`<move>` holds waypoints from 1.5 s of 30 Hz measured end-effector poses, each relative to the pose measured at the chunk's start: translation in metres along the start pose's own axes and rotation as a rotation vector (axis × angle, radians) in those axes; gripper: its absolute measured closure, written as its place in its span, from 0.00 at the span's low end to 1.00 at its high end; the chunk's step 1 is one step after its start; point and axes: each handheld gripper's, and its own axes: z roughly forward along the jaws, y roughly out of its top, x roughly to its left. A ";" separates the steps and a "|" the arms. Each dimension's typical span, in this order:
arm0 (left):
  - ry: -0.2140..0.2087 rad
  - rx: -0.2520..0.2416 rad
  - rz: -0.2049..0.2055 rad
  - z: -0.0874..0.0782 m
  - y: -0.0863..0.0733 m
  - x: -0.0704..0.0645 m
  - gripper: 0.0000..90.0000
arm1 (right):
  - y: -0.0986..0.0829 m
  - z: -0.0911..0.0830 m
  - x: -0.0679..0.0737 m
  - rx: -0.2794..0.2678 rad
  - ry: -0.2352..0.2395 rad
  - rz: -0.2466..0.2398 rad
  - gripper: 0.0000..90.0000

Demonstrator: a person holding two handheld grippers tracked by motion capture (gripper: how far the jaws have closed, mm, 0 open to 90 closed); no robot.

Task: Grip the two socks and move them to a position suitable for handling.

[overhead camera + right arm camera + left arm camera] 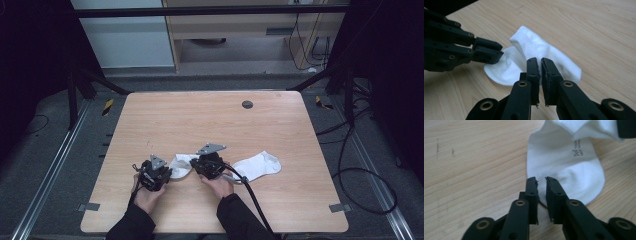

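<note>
A white sock (181,164) lies near the table's front between my two grippers. My right gripper (540,60) is shut on its ribbed cuff end, which is raised and folded over the rest of the sock (529,47). In the high view this gripper (199,163) sits at the sock's right side. My left gripper (541,180) stands at the sock's rounded toe (574,177) with a narrow gap between its jaws, and white fabric shows through the gap. Its jaw tips rest at the toe edge. In the right gripper view the left gripper (499,53) reaches in from the left onto the sock.
A second white sock (257,165) lies flat just right of my right hand. The wooden table (210,120) has a small dark round cap (247,104) near its far edge. Dark floor and cables surround the table.
</note>
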 end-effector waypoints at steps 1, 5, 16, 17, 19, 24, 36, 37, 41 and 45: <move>0.001 0.001 0.002 0.000 0.000 0.000 0.95 | 0.000 -0.001 -0.001 -0.008 0.001 0.009 0.94; -0.003 -0.003 0.010 -0.003 0.002 0.000 0.98 | -0.001 -0.003 -0.005 -0.020 -0.010 0.039 0.94; 0.008 -0.026 0.045 -0.010 0.005 0.007 0.99 | 0.000 -0.010 -0.022 -0.053 -0.087 0.184 0.94; 0.009 -0.025 0.049 -0.010 0.005 0.007 0.99 | 0.001 -0.010 -0.024 -0.058 -0.093 0.188 0.94; 0.009 -0.023 0.056 -0.010 0.005 0.008 0.99 | 0.002 -0.010 -0.026 -0.066 -0.107 0.197 0.94; 0.010 -0.022 0.065 -0.009 0.005 0.011 0.99 | 0.004 -0.007 -0.030 -0.072 -0.148 0.195 0.93; 0.032 -0.024 0.056 -0.006 0.004 0.017 0.98 | 0.005 0.002 -0.031 -0.057 -0.251 0.135 0.87; 0.036 -0.025 0.055 -0.005 0.004 0.017 0.97 | 0.005 0.002 -0.032 -0.060 -0.256 0.120 0.87; 0.050 -0.035 0.047 -0.005 0.004 0.019 0.96 | 0.006 0.000 -0.031 -0.071 -0.245 0.113 0.86; 0.071 -0.052 0.041 -0.004 0.003 0.021 0.91 | 0.006 -0.002 -0.031 -0.067 -0.233 0.112 0.84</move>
